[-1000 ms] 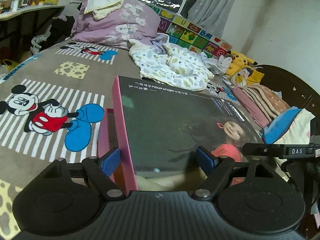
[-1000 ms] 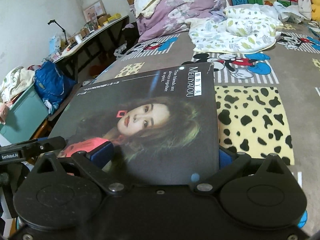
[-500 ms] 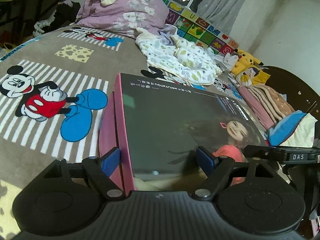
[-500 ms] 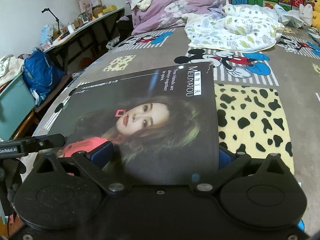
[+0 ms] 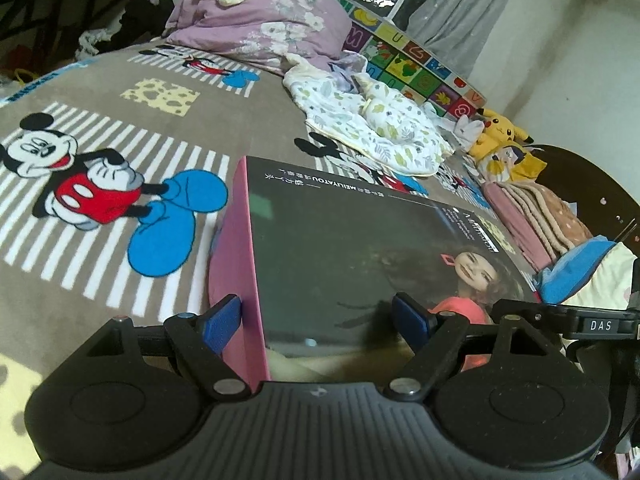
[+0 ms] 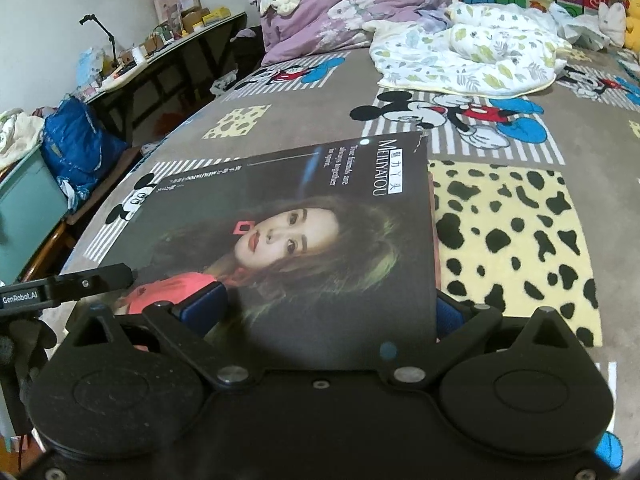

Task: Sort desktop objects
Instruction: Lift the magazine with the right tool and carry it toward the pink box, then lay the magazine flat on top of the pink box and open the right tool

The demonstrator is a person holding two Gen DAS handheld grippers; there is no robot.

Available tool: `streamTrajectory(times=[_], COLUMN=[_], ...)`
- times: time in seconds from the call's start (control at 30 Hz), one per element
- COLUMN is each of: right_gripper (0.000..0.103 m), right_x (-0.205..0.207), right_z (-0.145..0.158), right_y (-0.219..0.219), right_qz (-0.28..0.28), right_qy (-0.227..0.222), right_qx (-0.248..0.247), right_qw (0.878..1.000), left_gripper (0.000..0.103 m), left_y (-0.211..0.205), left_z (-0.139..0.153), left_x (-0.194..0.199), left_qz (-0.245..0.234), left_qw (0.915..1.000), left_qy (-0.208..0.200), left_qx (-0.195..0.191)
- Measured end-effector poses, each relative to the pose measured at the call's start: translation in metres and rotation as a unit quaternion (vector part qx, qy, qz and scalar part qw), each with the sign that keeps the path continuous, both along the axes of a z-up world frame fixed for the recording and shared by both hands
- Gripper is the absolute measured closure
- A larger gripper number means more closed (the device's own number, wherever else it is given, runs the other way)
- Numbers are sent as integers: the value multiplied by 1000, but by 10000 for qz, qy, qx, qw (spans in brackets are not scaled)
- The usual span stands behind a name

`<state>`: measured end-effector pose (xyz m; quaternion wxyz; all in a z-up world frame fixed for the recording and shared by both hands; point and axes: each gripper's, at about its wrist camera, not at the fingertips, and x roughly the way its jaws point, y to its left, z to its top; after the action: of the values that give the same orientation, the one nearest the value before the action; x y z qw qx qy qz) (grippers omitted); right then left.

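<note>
Left wrist view: the left tool point(image 5: 318, 318) stands with its blue pads point(image 5: 222, 322) spread wide across the near corner of a large flat box point(image 5: 360, 264). One pad sits against the pink side wall; the other rests over the dark printed lid. Whether they actually squeeze the box cannot be told. The box lies on the bed point(image 5: 100, 280), over a Mickey Mouse blanket, with bare blanket to its left. Beyond its far edge lie a leaf-print quilt point(image 5: 368, 128) and a purple duvet point(image 5: 272, 20); folded blankets point(image 5: 536, 220) and a Pikachu toy point(image 5: 500, 132) crowd the right side.

Right wrist view: the right tool point(image 6: 324, 312) straddles the opposite near corner of the same box point(image 6: 320, 240), its pads wide apart, one over the lid and one at the right edge; contact is unclear. The yellow spotted patch point(image 6: 512, 240) to the right is open. A cluttered bench point(image 6: 160, 48) and blue bag point(image 6: 76, 140) stand off the bed's left edge.
</note>
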<state>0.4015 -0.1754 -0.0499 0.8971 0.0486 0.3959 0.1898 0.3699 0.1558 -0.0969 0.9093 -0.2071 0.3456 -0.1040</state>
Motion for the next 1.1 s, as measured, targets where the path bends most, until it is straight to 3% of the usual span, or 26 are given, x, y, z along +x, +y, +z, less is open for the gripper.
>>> streamTrajectory(times=[0.27,0.53,0.67,0.8,0.97,1.1], right_gripper=[0,0,0,0,0,0], right_x=[-2,-5,-2,2,2,-1], right_z=[0,4,-10,-29,-46,-43], right_y=[-8,-34,-57,-79,-83,-77], right_qz=[-164,-403,-577,-683,-514,-298], right_qy=[-103,-298,31,582,1057,1049], right_qx=[-22,334,881,1806,2582,2778], right_qw=[9998,9982,9944,9795,9589,9544], left_gripper=[21,20,20,20,19,18], left_y=[-7,-9,-3,-5,-16,-24], left_z=[-7,-12,-14,-16,-14,-7], left_x=[6,2,-8,-16,-15,-11], left_qz=[241,434,481,457,432,420], left_qw=[9997,9990,9987,9987,9987,9973], left_qy=[-6,-53,-131,-205,-199,-229], left_qx=[36,33,-102,-138,185,554])
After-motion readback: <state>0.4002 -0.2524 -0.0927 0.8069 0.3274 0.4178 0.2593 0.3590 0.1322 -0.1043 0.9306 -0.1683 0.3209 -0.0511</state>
